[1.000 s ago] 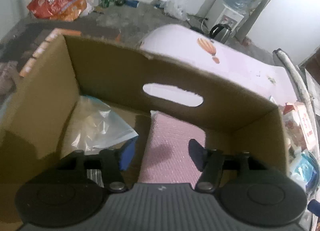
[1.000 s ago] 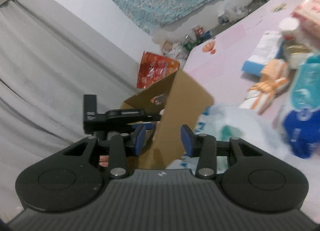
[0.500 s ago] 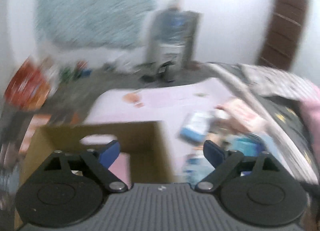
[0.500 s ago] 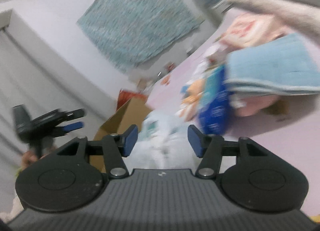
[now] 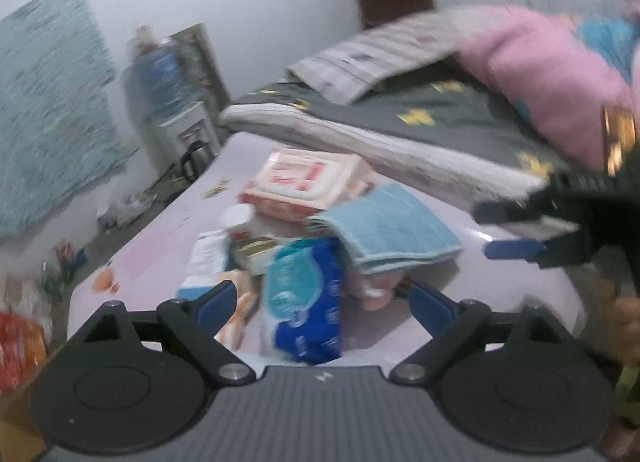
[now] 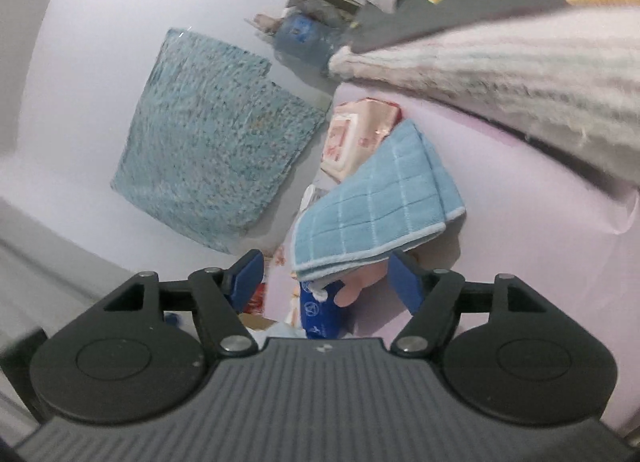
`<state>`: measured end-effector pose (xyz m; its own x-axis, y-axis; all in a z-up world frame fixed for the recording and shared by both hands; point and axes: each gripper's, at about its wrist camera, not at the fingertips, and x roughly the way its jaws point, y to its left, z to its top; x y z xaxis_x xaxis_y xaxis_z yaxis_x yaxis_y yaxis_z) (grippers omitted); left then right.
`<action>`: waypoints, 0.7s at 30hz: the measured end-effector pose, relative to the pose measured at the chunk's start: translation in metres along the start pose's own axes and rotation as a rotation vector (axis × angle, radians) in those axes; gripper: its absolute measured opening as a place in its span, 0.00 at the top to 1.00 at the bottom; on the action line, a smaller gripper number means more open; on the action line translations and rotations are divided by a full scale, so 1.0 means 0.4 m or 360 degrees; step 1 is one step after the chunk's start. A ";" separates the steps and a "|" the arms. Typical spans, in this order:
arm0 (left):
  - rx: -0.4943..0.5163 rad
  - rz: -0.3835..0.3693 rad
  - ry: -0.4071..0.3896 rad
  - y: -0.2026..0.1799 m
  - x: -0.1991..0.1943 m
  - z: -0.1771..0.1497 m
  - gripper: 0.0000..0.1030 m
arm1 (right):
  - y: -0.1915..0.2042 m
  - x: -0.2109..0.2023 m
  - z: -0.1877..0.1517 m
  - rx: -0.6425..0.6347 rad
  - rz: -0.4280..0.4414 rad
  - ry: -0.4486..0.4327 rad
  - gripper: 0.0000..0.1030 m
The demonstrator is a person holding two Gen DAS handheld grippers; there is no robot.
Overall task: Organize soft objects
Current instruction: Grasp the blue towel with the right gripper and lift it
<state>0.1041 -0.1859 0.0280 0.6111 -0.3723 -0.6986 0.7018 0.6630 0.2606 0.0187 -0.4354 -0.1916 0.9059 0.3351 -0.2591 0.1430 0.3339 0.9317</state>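
- The pale pink bench (image 5: 500,270) carries a heap of soft things: a folded blue cloth (image 5: 384,229) on top, a blue tissue pack (image 5: 308,302) at 7 o'clock of it, a pink-red packet (image 5: 308,177) at 11 o'clock.
- Dark star-print bedding (image 5: 432,109) lies along the bench's far edge.
- White walls; a water dispenser (image 5: 172,101) and a teal wall hanging (image 5: 44,109) at 10 o'clock.
- Left hand-held gripper (image 5: 320,302): jaws just spread wide, pinching nothing.
- Right hand-held gripper (image 6: 324,278): jaws just opening, framing the cloth (image 6: 376,201), not pressing it.
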 end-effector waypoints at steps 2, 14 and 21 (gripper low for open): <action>0.0120 0.0018 0.0013 -0.053 0.043 0.007 0.09 | -0.025 0.030 0.003 0.0100 0.0020 0.0036 0.32; 0.0512 0.0121 0.0020 -0.184 0.193 0.021 0.14 | -0.096 0.226 0.031 0.0413 -0.0037 0.0101 0.39; 0.0671 0.0163 0.0008 -0.228 0.244 0.024 0.14 | -0.102 0.254 0.052 0.0470 0.0018 -0.0050 0.66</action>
<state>0.1032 -0.2889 -0.0576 0.6844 -0.3147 -0.6577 0.7264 0.3724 0.5777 0.1134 -0.4333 -0.2507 0.9193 0.3081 -0.2447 0.2386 0.0580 0.9694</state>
